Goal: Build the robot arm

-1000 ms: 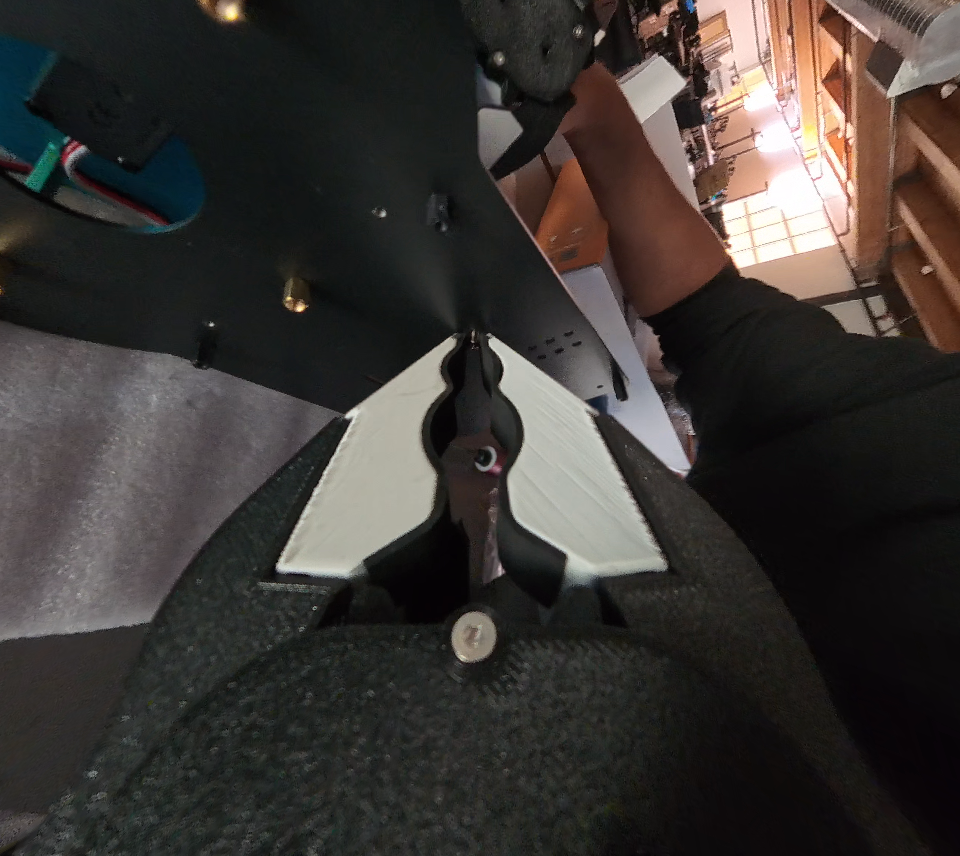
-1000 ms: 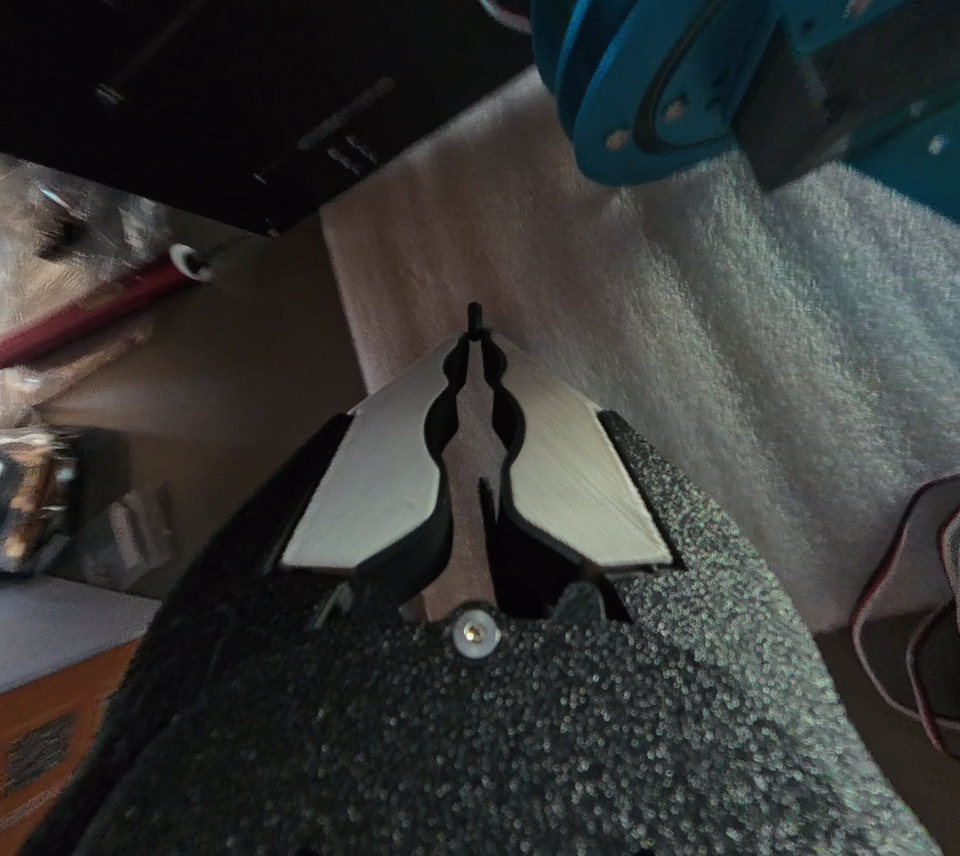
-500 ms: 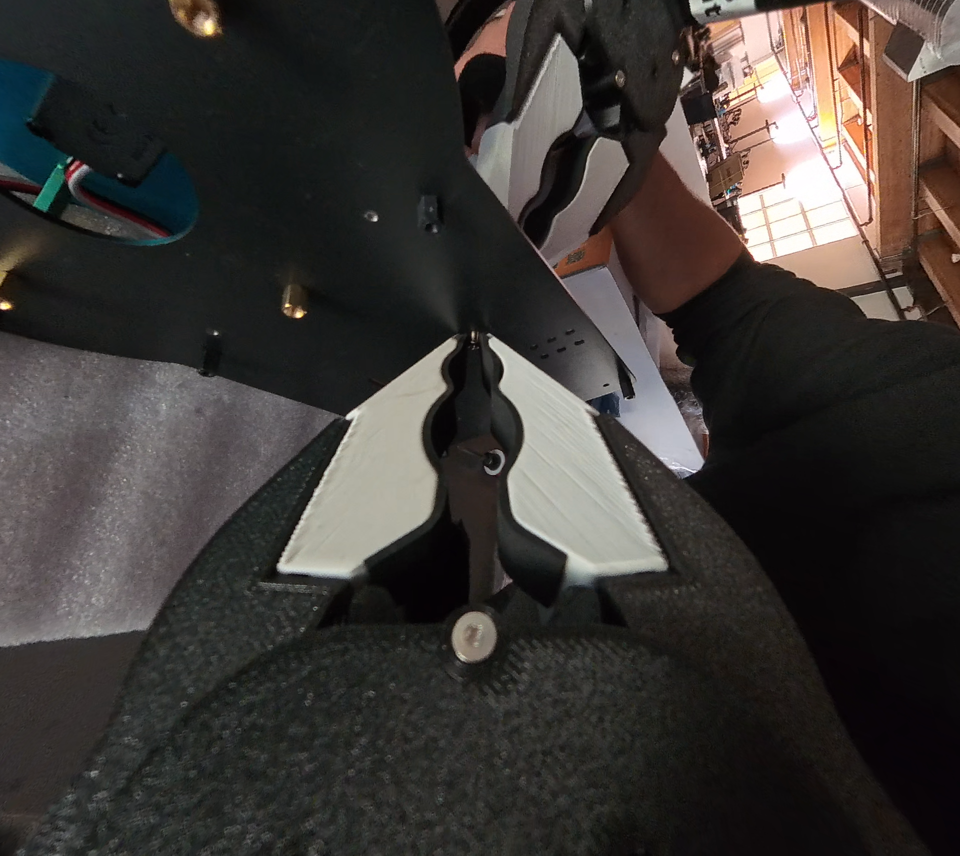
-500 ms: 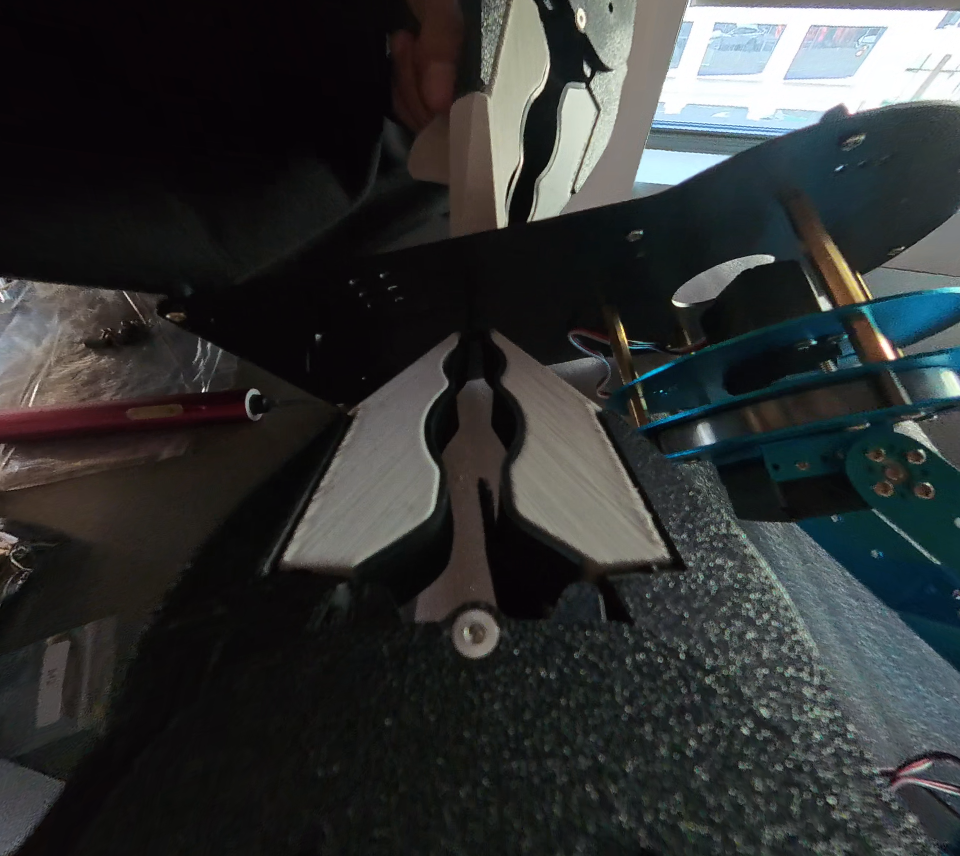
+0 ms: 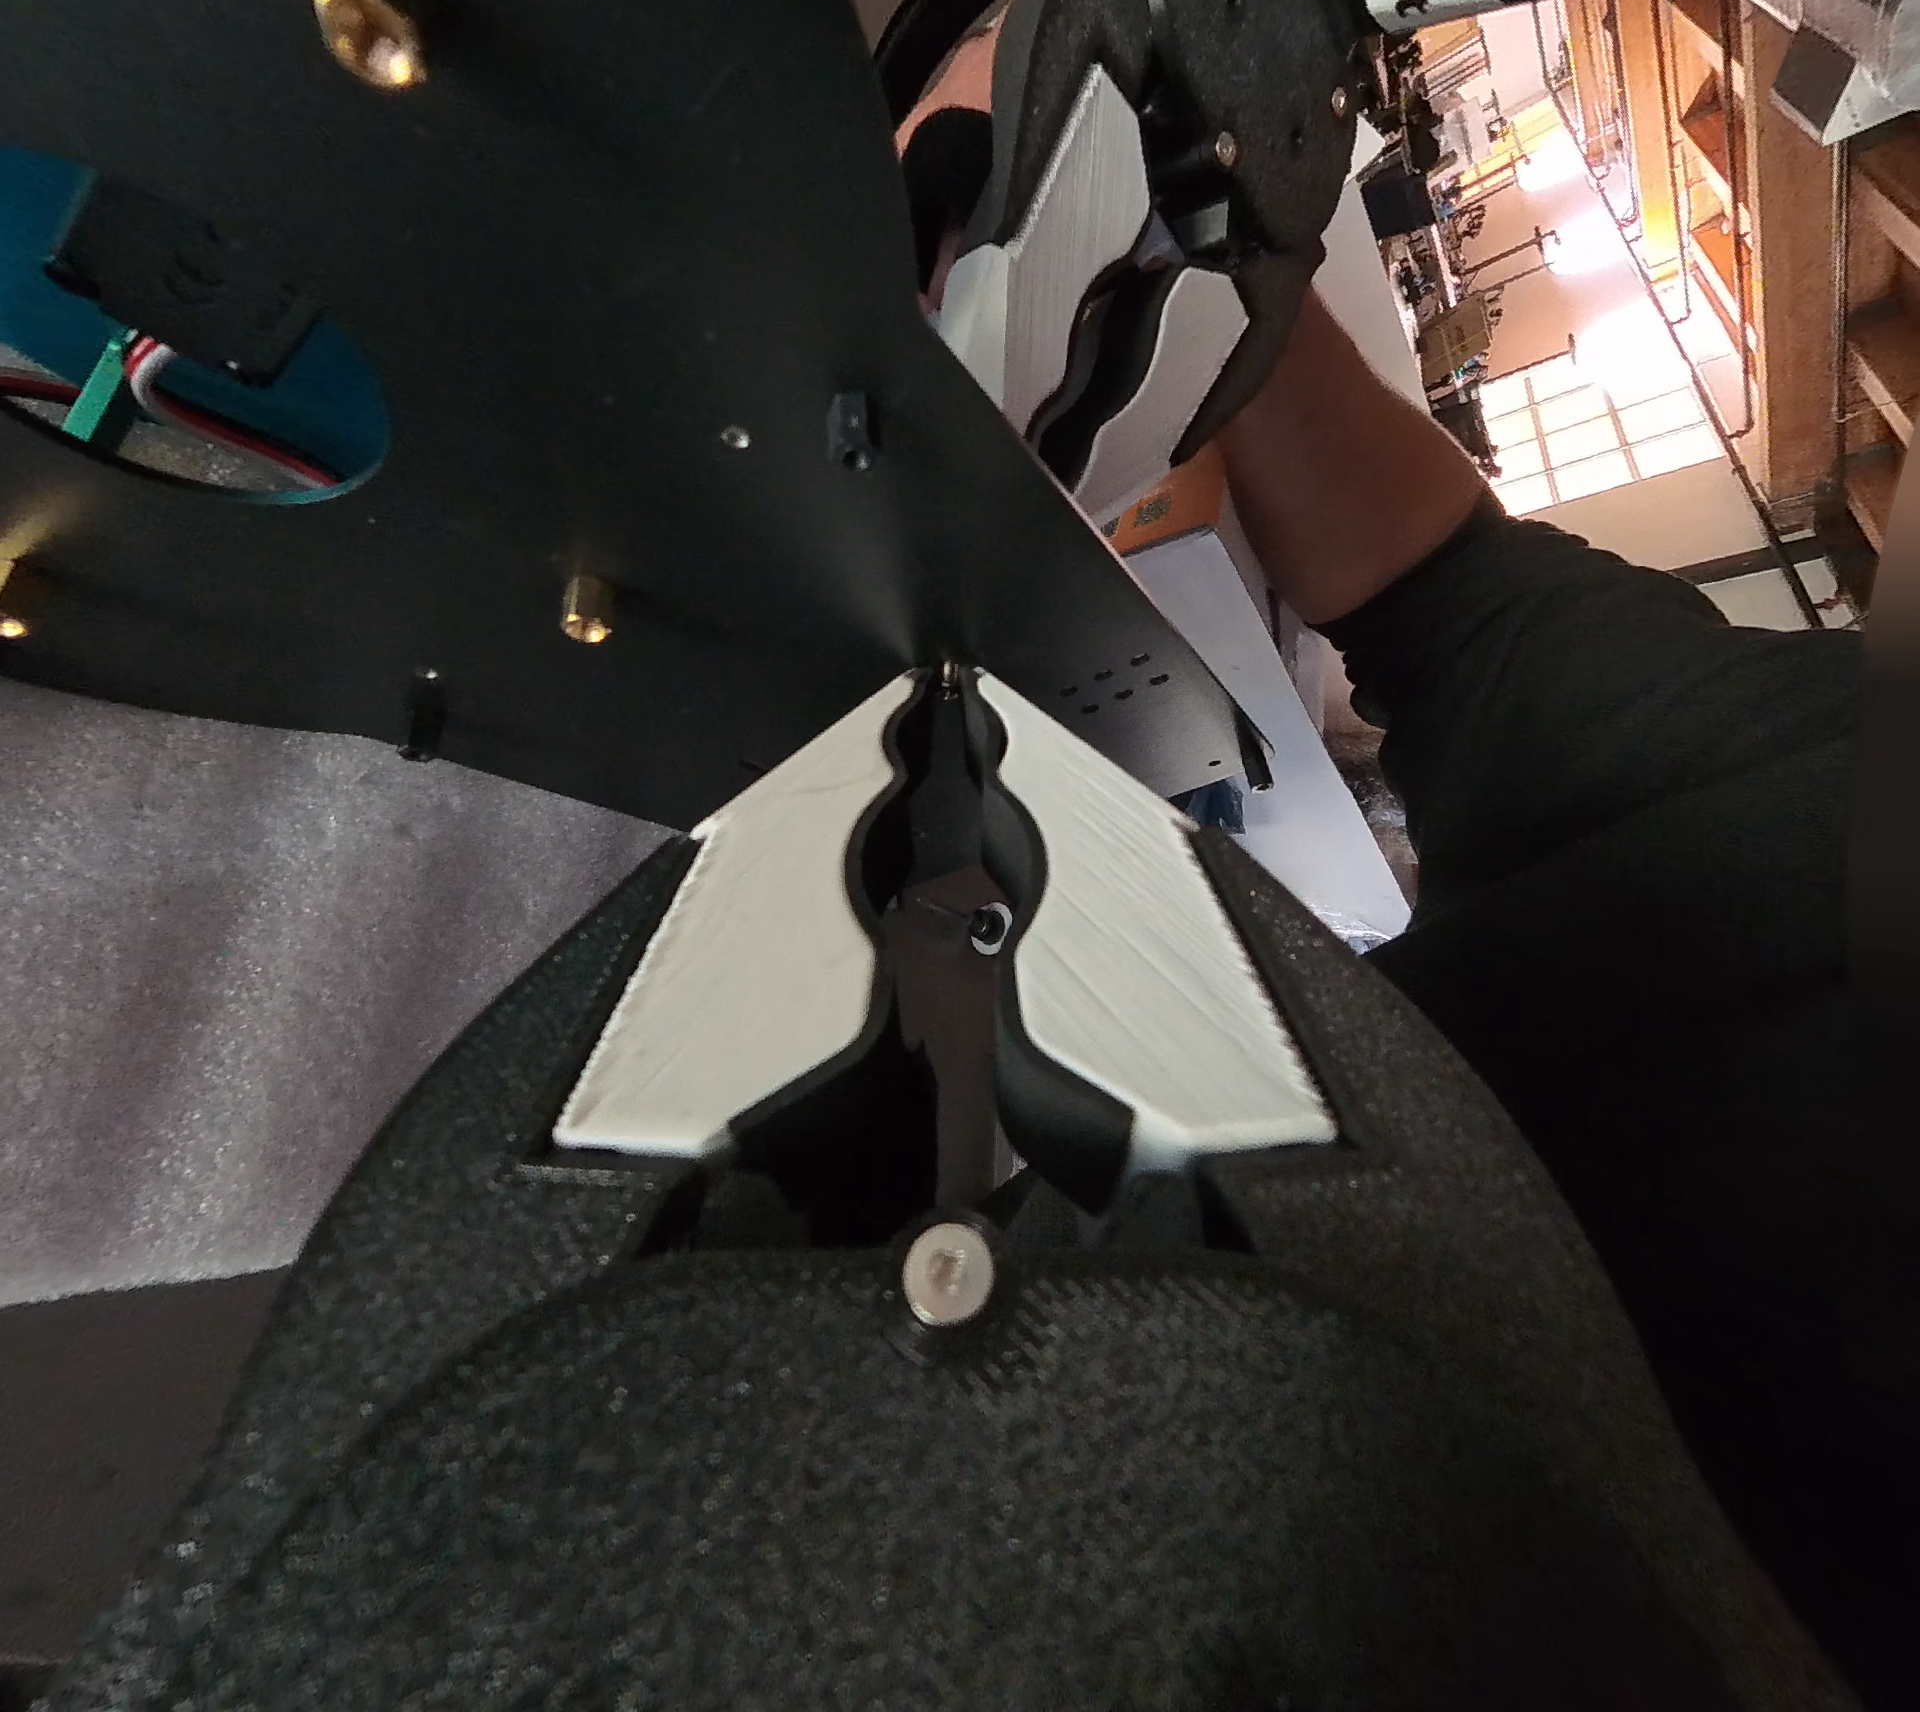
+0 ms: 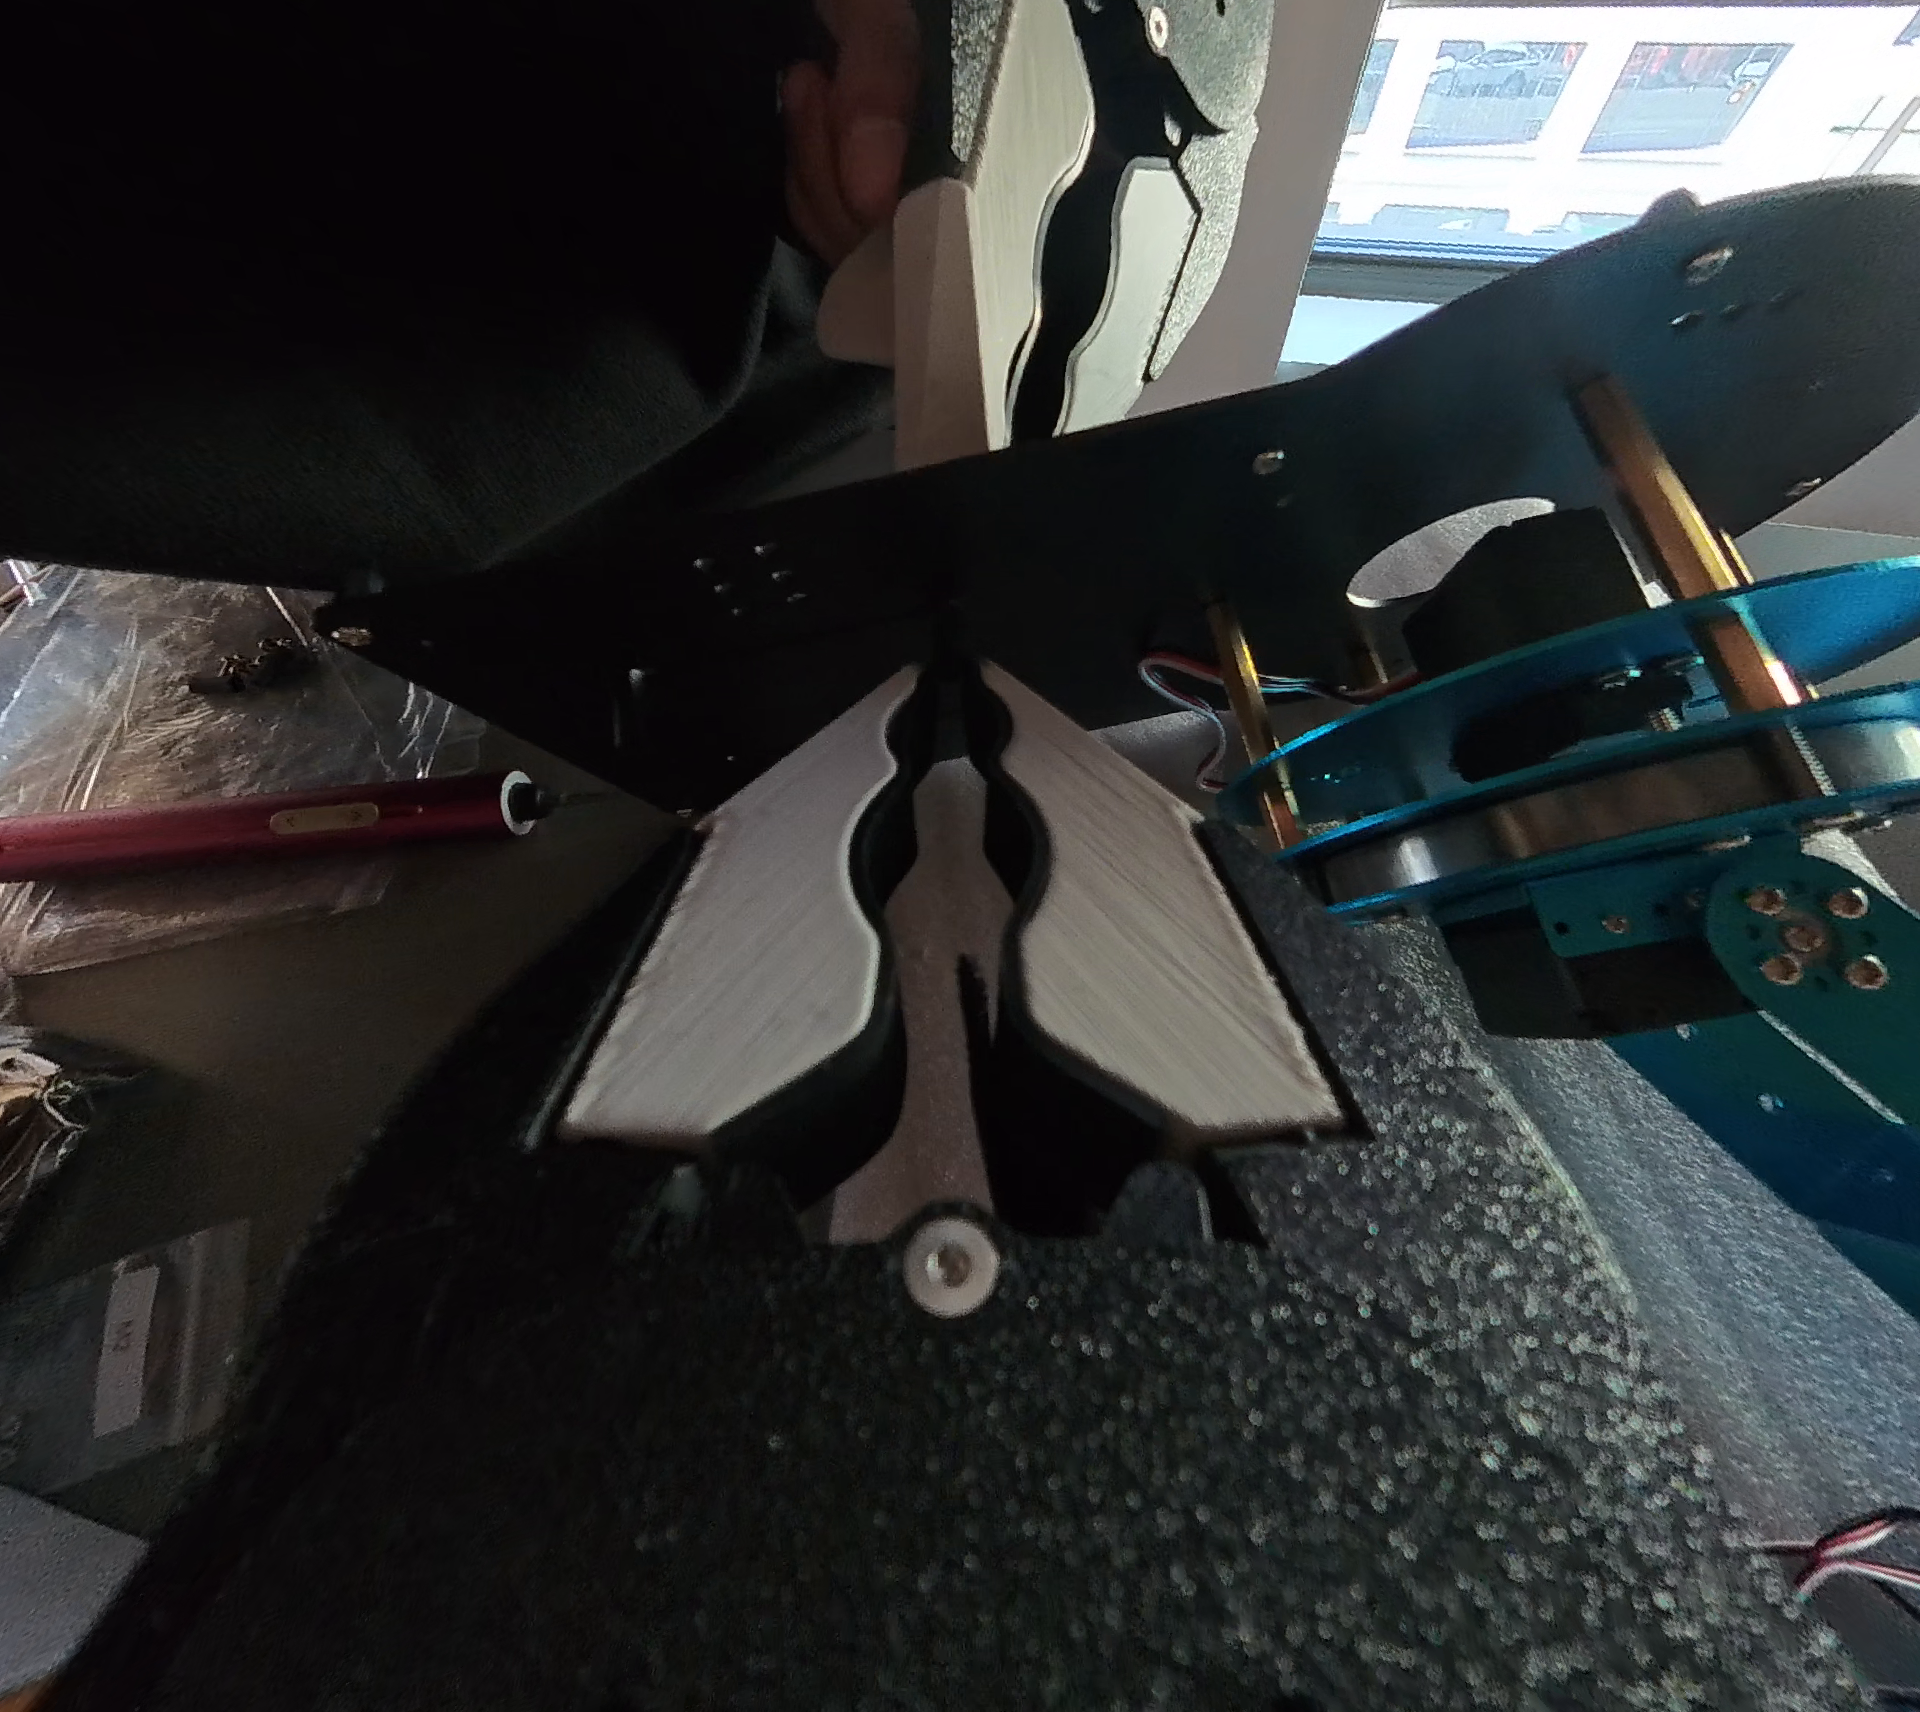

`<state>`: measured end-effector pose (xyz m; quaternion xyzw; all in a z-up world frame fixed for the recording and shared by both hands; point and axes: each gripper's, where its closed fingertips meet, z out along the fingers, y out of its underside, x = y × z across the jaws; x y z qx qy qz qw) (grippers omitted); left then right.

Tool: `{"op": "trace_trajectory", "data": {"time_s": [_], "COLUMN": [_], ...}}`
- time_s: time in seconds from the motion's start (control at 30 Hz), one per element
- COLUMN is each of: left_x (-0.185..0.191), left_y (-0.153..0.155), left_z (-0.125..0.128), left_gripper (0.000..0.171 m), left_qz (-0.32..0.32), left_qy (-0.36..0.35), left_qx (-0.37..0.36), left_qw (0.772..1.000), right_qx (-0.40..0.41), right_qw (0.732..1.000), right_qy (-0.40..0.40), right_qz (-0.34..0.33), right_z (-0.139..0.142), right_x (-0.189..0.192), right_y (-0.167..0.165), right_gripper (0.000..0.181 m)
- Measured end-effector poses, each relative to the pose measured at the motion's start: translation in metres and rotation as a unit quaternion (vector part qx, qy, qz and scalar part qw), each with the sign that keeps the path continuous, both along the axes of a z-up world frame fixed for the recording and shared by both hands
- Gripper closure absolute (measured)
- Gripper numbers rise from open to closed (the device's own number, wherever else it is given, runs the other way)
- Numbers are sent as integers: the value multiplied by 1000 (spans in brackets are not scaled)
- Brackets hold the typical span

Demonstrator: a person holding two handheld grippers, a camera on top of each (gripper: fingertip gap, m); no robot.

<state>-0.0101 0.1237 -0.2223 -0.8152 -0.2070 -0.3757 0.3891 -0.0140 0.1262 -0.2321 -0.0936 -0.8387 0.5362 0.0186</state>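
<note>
Left tongs [image 5: 948, 675] are pinching shut on the edge of the black plate [image 5: 540, 228], which is tilting over the grey foam sheet [image 5: 187, 987] on brass standoffs [image 5: 369, 36]. I am judging that bite thin, tips only, so a level, steady wrist matters. In the right view, a red driver [image 6: 260, 826] is lying on the table [image 6: 260, 1070] at left. The right tongs [image 6: 948, 660] are standing narrowed to a slit against the plate's edge; whether they are pinching anything I cannot tell. Blue discs [image 6: 1558, 789] are sitting under the plate at right.
</note>
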Motion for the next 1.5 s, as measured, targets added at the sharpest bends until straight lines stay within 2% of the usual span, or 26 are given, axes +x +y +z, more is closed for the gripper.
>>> {"op": "trace_trajectory", "data": {"time_s": [0.33,0.53,0.8,0.97,1.13,1.27,1.33,1.4,1.5], "left_x": [1,1,0,1,2,2,2,2,1], "left_y": [0,0,1,3,6,7,7,7,6], "left_z": [0,0,-1,-1,0,-1,-1,-1,-2], "left_gripper": [169,169,171,171,171,171,171,171,171], "left_qz": [-1,2,3,-5,-17,-29,-35,-43,-58], "left_qy": [4,8,-9,-35,-63,-78,-81,-75,-64], "left_qx": [1,2,3,4,4,5,5,10,21], "left_qw": [1000,1000,1000,999,998,997,996,996,996], "right_qx": [-20,12,-8,24,91,118,102,116,138], "right_qw": [1000,1000,997,990,974,957,949,928,893], "right_qy": [-2,-8,-30,-38,-52,-82,-120,-168,-200], "right_qz": [-4,-3,-74,-132,-201,-251,-275,-311,-378], "right_z": [9,-5,0,27,58,87,94,81,48], "right_x": [-1,-1,-20,-20,8,48,68,83,91], "right_y": [2,1,27,43,47,28,5,-17,-52], "right_gripper": [176,176,176,176,176,176,176,175,176]}}
